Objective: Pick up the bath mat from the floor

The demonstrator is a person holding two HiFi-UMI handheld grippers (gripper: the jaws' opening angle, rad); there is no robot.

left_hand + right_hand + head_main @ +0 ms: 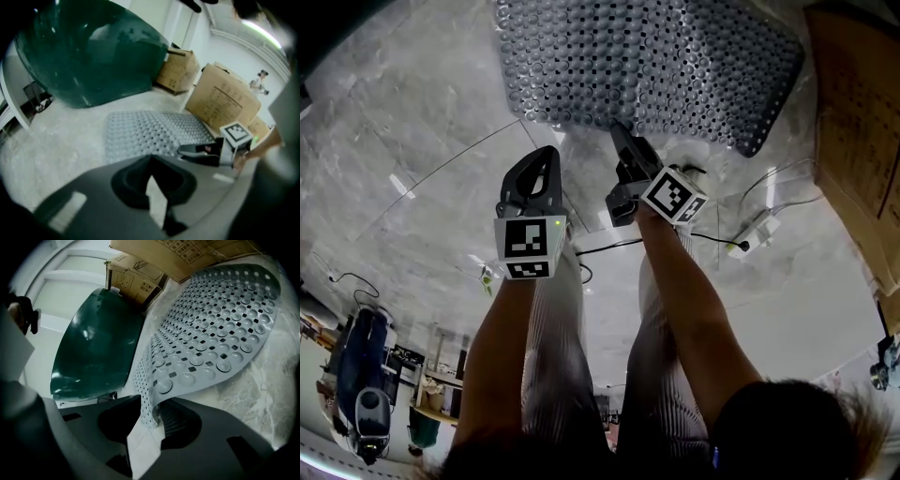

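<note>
Item: bath mat, grey, rubbery, upper face covered w/ round suction cups and pierced throughout by small square holes. Location: flat on the pale marble floor ahead of the person, far side nr cardboard boxes and a dark green curved shell. Only a bit of the near edge is off the floor, curled upright. Right gripper: at that near edge, jaws spread. The raised flap stands between them and leans on the ribbed pad of one jaw, w/ a gap showing on the other side, so not pinched yet. Left gripper: just beside the right, short of the mat, jaw tips meeting, nothing in it. Handling (est.): light, thin, very floppy. The flap bends sharply, so the rest will prob. sag and hang like cloth once raised, not come up as a board. The mat may cling to the smooth stone, so some peel resistance is likely, and peeling from the edge inward suits better than a straight pull. Surface looks slick; wet or dry cannot be told. Not fragile. Grip pts: the raised near edge for the right, biting well in from the rim over a row of cups rather than on the bare lip. A 2nd hold further along the same edge for the left would keep the mat from folding on itself.
</note>
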